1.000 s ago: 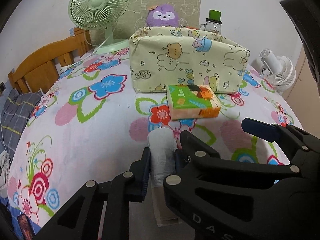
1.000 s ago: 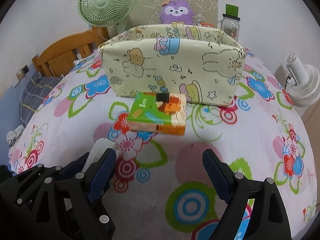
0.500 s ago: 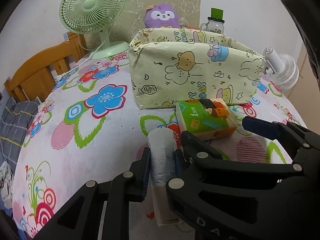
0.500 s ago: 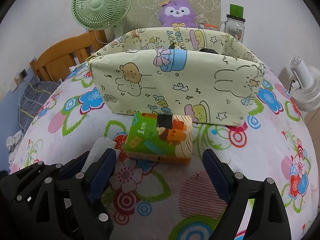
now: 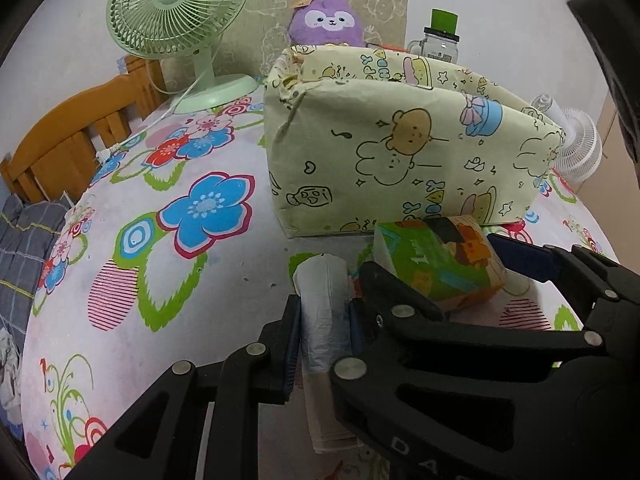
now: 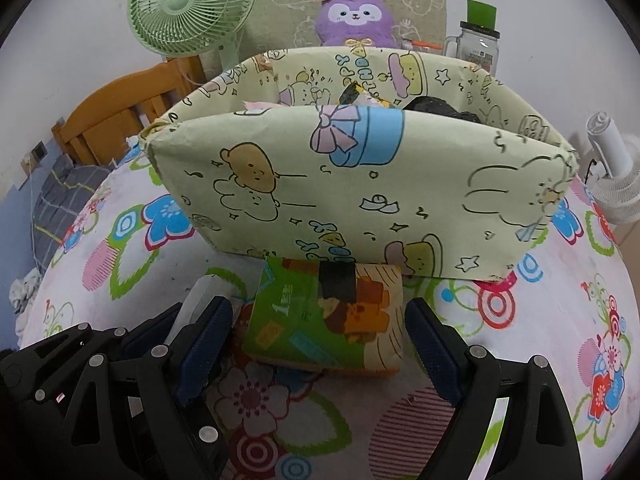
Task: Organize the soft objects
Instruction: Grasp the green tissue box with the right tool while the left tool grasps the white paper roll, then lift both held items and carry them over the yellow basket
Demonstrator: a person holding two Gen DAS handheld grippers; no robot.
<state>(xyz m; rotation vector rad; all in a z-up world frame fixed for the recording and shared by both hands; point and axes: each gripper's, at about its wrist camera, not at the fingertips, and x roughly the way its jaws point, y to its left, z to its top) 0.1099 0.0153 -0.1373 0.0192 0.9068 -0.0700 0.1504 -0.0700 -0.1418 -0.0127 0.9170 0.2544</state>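
My left gripper (image 5: 325, 312) is shut on a white soft pack (image 5: 324, 304) and holds it upright above the flowered table. A green and orange tissue pack (image 6: 326, 320) lies on the table just in front of the yellow cartoon fabric bin (image 6: 360, 192); it also shows in the left wrist view (image 5: 440, 264). My right gripper (image 6: 320, 344) is open, its two blue pads on either side of the tissue pack, not touching it. The bin (image 5: 400, 152) holds a few items, mostly hidden. The left gripper and white pack (image 6: 196, 300) sit left of the right one.
A green desk fan (image 5: 180, 12) stands at the back left, a purple plush (image 6: 356, 16) and a glass jar with a green lid (image 6: 478, 44) behind the bin. A white fan (image 6: 612, 176) is at the right edge. A wooden chair back (image 5: 72, 128) is at left.
Both grippers moved forward toward the bin. The right gripper's pads now flank the tissue pack. The left gripper kept its hold on the white pack.
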